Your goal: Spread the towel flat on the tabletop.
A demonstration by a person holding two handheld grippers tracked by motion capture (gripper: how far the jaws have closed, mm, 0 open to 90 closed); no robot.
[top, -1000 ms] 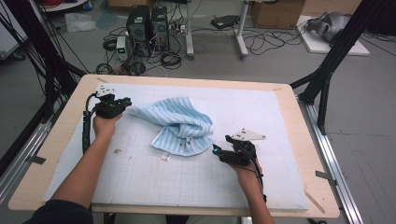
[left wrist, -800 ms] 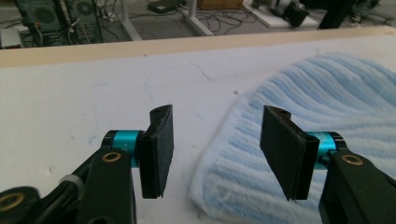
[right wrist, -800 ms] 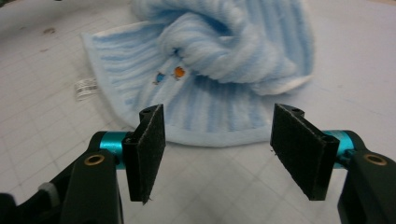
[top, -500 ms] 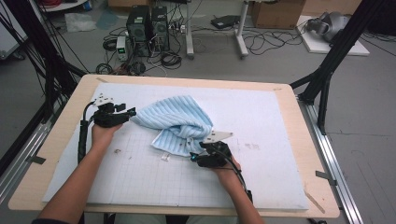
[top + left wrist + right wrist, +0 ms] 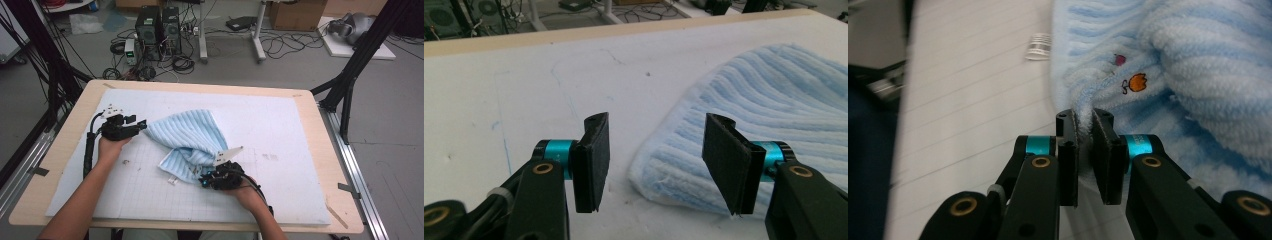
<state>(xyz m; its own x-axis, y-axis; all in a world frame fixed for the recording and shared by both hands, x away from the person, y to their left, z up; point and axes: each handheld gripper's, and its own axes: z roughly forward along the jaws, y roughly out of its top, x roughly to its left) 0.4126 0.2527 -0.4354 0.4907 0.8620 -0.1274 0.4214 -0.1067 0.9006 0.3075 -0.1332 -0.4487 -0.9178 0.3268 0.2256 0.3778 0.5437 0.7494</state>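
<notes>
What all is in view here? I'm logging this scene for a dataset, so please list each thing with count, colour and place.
towel: one, light blue and white striped, crumpled mid-mat; small orange and pink embroidered motifs near its edge.
mat: one, white with faint grid, covering the table.
table: one, light wood rim.
computer towers: two, black, on the floor behind, among cables.
cardboard box: one, brown, floor at back.
left tongs: one, black with teal collars, open, towel corner lying between the pads.
right tongs: one, black, just closed, pinching the towel's edge.
forearms: two, entering from the bottom.
</notes>
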